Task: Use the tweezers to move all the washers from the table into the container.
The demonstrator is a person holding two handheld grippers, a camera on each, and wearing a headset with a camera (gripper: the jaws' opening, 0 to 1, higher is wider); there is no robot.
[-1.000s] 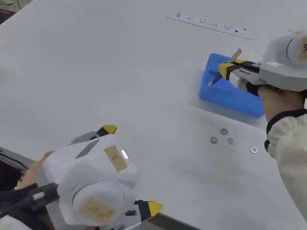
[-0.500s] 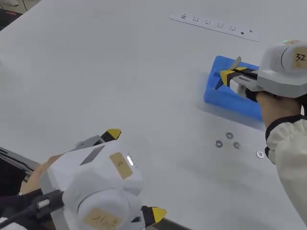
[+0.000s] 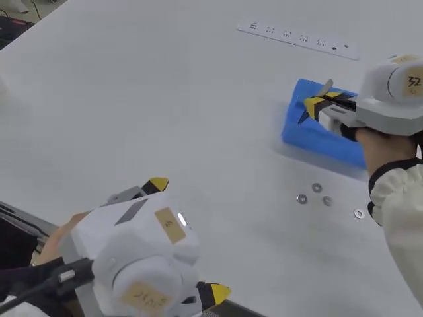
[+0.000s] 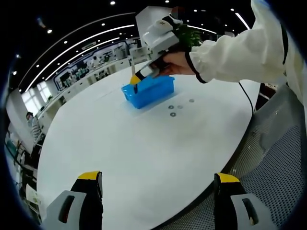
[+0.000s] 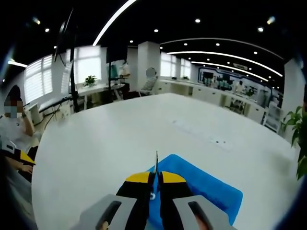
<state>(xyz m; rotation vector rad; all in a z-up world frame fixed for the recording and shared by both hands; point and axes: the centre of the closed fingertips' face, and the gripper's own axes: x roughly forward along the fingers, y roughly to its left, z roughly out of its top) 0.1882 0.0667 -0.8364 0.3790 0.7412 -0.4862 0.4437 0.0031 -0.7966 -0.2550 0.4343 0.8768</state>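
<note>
Four small round metal washers [image 3: 316, 187] lay on big white table [image 3: 165, 99], near blue plastic container [image 3: 317, 135]. Over container, thin metal tweezers [image 5: 156, 163] sat pinched tight between jaws of right gripper [image 3: 310, 105]. Near table edge, left gripper [image 4: 158, 178] hung with jaws wide apart, holding nothing. Far back lay long white power strip [image 3: 297, 38].

Four small silver metal washers [image 3: 302, 199] [image 3: 316, 188] [image 3: 327, 201] [image 3: 358, 213] lie loose. There is one blue plastic container [image 3: 309, 134], one thin metal tweezers [image 3: 324, 87] and one white power strip [image 3: 297, 37].
</note>
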